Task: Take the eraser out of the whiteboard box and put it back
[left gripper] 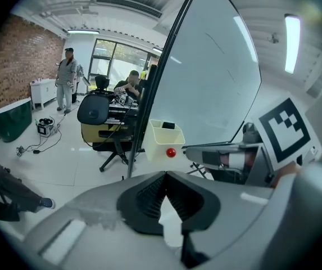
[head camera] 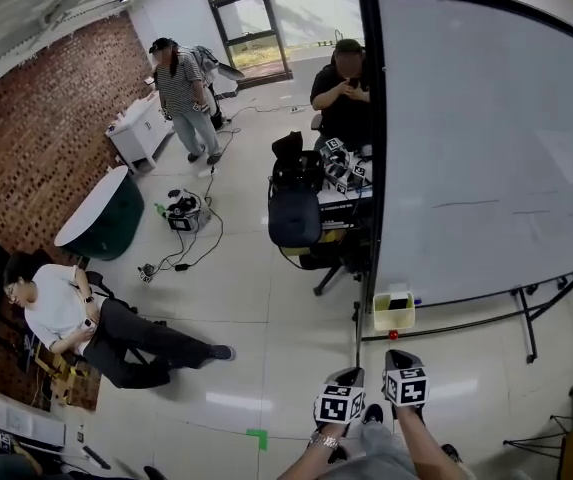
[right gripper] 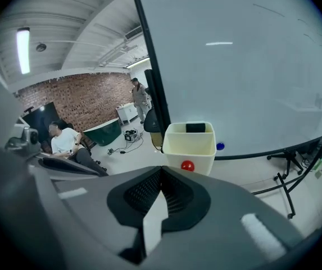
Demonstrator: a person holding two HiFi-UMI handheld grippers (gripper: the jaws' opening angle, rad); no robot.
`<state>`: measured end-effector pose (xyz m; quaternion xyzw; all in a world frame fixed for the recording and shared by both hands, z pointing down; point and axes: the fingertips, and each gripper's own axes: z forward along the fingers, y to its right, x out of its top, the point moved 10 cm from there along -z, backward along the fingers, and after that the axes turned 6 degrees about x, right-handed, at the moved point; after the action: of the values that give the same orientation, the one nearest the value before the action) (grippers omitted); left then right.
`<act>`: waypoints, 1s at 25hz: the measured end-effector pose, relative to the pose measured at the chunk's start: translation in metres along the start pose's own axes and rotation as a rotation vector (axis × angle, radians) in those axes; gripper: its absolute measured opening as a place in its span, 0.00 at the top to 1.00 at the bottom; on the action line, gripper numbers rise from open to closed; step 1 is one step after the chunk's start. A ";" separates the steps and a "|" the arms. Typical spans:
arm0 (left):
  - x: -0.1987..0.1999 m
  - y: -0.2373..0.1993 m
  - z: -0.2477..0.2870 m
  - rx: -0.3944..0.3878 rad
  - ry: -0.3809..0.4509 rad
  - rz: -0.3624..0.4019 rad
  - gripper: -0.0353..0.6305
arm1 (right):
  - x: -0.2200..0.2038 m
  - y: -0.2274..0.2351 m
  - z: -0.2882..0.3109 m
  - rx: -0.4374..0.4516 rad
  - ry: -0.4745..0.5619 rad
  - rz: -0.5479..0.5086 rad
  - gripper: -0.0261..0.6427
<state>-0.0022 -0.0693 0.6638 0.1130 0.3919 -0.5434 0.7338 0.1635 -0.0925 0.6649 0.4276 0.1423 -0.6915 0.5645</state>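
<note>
1. Pale yellow, thin-walled plastic box (right gripper: 189,146) sits at the lower corner of the glossy, black-framed whiteboard (head camera: 486,138). The black rectangular eraser (right gripper: 198,127) lies inside it, towards the back.
2. The left gripper (left gripper: 165,174) and right gripper (right gripper: 162,169) both hover short of the box, their ribbed black fingers (right gripper: 141,194) pressed together on nothing.
3. The risk, as I judge it: reaching in with the fingers closed could knock the light box askew or shove the eraser deeper. The opening looks narrow, so a wide spread could snag the rim.
4. A smooth red round knob (right gripper: 187,165) sits on the box front.
</note>
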 end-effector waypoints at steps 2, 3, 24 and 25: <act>-0.016 -0.001 -0.019 -0.008 0.016 -0.008 0.94 | -0.014 -0.024 -0.013 0.005 0.001 -0.014 0.95; -0.026 -0.001 -0.030 -0.013 0.024 -0.013 0.94 | -0.023 -0.036 -0.021 0.007 -0.002 -0.022 0.95; -0.070 0.031 -0.088 -0.094 0.063 0.037 0.94 | -0.076 -0.119 -0.097 0.110 -0.040 -0.066 0.95; -0.069 0.034 -0.086 -0.098 0.061 0.043 0.94 | -0.076 -0.116 -0.100 0.107 -0.038 -0.060 0.95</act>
<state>-0.0180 0.0439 0.6458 0.1018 0.4376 -0.5041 0.7376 0.1019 0.0627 0.6294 0.4397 0.1073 -0.7228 0.5222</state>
